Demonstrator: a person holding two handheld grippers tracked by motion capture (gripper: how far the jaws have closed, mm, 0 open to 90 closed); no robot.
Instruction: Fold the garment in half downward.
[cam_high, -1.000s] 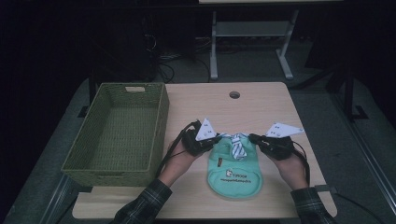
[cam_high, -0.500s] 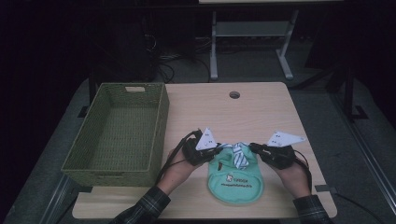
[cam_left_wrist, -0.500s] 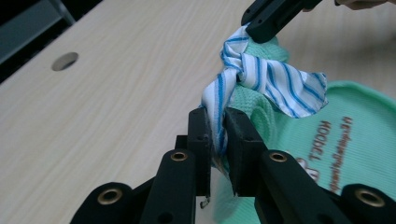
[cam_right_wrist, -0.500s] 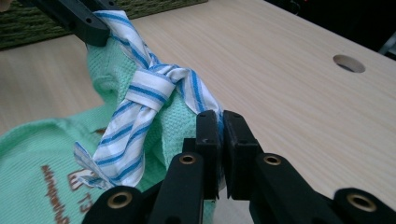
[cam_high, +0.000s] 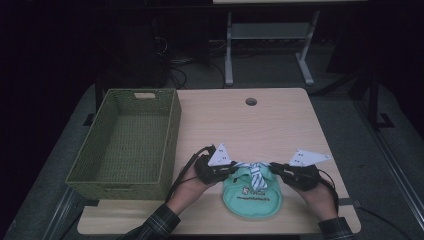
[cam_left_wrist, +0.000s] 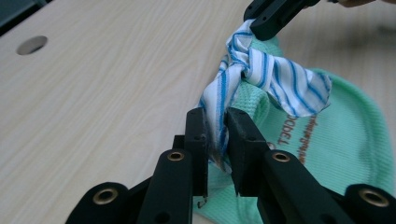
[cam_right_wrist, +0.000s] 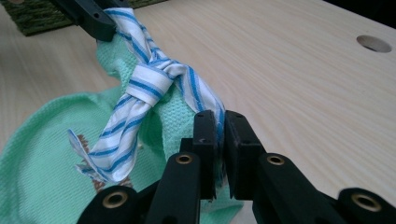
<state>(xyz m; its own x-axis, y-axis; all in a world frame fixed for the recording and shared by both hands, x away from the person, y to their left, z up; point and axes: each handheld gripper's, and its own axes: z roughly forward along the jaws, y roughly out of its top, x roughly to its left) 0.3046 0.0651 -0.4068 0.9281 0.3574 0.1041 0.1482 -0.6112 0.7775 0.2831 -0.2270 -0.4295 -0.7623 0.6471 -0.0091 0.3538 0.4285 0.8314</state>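
Both grippers (cam_high: 234, 168) (cam_high: 274, 169) clamped on striped tie (cam_high: 255, 172)

Bare tabletop (cam_high: 260, 125) open across the centre and upper right of the high view, broken by a flush cable hole (cam_high: 251, 101). Green wicker basket (cam_high: 127, 142) walls off the left third; its near wall stands just left of the left gripper (cam_high: 231, 169). Between left gripper and right gripper (cam_high: 273, 169) the striped tie (cam_high: 255, 170) and mint bib (cam_high: 252, 192) bar the gap. Lower right edge free.
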